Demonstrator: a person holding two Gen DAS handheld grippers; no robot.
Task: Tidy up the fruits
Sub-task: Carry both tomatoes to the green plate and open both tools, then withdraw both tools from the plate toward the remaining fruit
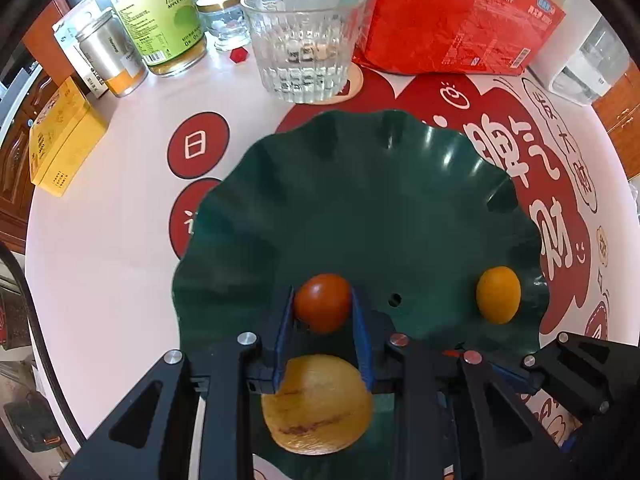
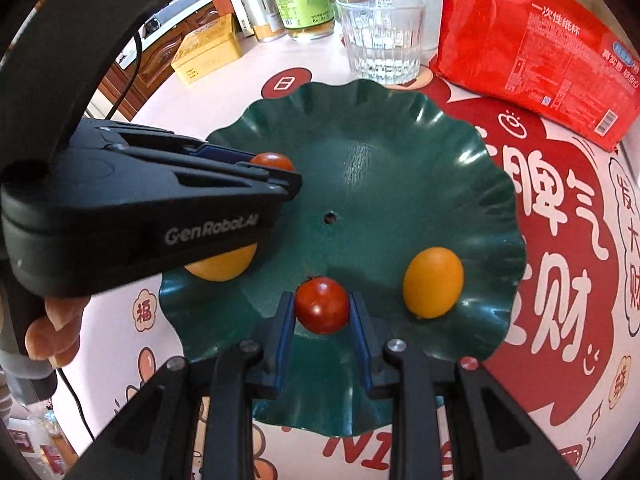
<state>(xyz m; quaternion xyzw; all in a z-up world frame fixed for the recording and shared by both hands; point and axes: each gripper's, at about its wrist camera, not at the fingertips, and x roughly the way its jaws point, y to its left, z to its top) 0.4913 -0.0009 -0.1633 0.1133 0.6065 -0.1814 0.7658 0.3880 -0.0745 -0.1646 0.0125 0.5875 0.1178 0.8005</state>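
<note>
A dark green scalloped plate [image 1: 360, 208] lies on the table; it also shows in the right wrist view [image 2: 380, 152]. My left gripper [image 1: 323, 308] is shut on a red cherry tomato [image 1: 323, 307] over the plate's near part, above a large yellow fruit [image 1: 318, 404]. In the right wrist view this gripper [image 2: 280, 178] holds its tomato [image 2: 273, 162], with the yellow fruit [image 2: 222, 266] partly hidden under it. My right gripper [image 2: 322, 312] is shut on a second red cherry tomato [image 2: 322, 311] above the plate's near edge. A small orange fruit [image 1: 498, 294] lies on the plate's right side [image 2: 433, 282].
A ribbed glass [image 1: 304, 52], a green-labelled bottle [image 1: 160, 16], jars, a metal tin [image 1: 108, 56] and a yellow box [image 1: 64, 140] stand at the back and left. A red packet [image 1: 452, 16] lies at the back right. The tablecloth has red printed patterns.
</note>
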